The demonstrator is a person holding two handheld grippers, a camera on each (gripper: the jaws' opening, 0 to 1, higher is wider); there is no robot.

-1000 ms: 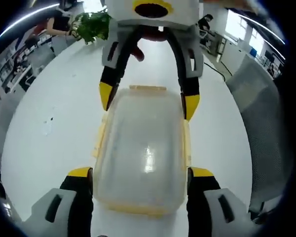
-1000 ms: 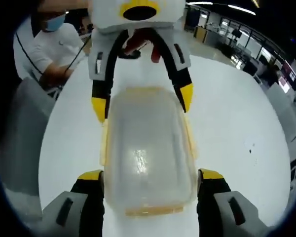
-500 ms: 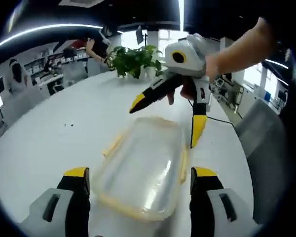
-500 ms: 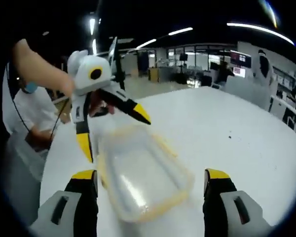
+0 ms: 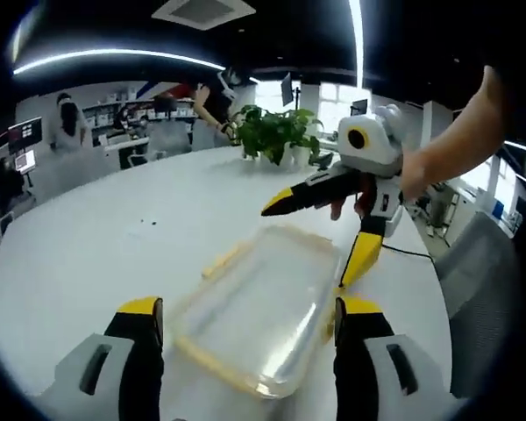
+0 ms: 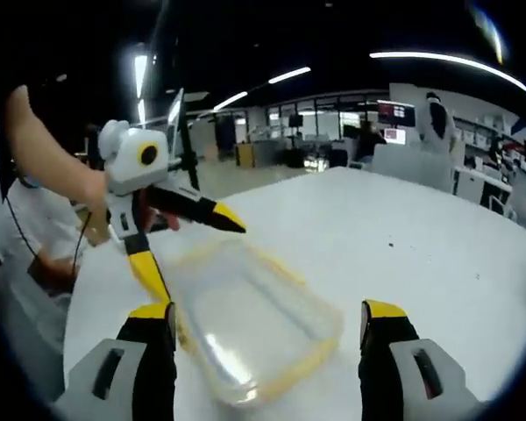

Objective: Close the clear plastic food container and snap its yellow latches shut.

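The container [image 5: 261, 326] lies flat on the white table [image 5: 96, 263], lid on, and in the left gripper view it sits just ahead of the left gripper [image 5: 241, 317], whose two yellow-tipped jaws stand wide apart with the near end of the box between them, gripping nothing. Yellow latches [image 5: 224, 260] run along the box's long edges; the one on the far left side sticks out from the rim, and whether the others are snapped down cannot be told from here. Beyond the box, the right gripper [image 5: 320, 230] hangs above the far end, held in a hand [image 5: 418, 178], its jaws splayed open, one pointing out over the lid and the other reaching down to the box's right edge. In the right gripper view, the same container [image 6: 250, 317] lies between that gripper's own spread jaws [image 6: 267, 323], and the left gripper [image 6: 186, 248] comes in from the left with its jaws parted, one tip down by the box's near-left edge. A potted plant [image 5: 276, 136] stands at the far side of the table, and a person in a white shirt [image 6: 22, 241] sits beside it.
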